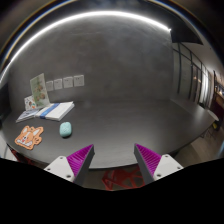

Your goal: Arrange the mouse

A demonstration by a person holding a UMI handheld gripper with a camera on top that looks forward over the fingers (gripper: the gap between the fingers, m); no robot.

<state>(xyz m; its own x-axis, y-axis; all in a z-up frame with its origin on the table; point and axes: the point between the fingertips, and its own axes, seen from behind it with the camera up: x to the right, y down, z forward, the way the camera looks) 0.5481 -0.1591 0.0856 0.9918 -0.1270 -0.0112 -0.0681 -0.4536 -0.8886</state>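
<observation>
A small pale blue-green mouse (66, 129) lies on the grey table (130, 110), beyond my left finger and off to the left. Just left of it is an orange mouse pad (29, 137) with a cartoon print. My gripper (113, 160) is open and empty, with its two magenta pads (80, 158) wide apart, held above the table's near edge. Nothing stands between the fingers.
An open book or folder (46, 111) lies behind the mouse, with an upright printed card (38, 90) and small cards on the wall behind. A red patterned thing (122, 180) shows below the table edge between the fingers. A dark doorway (200, 80) is at the right.
</observation>
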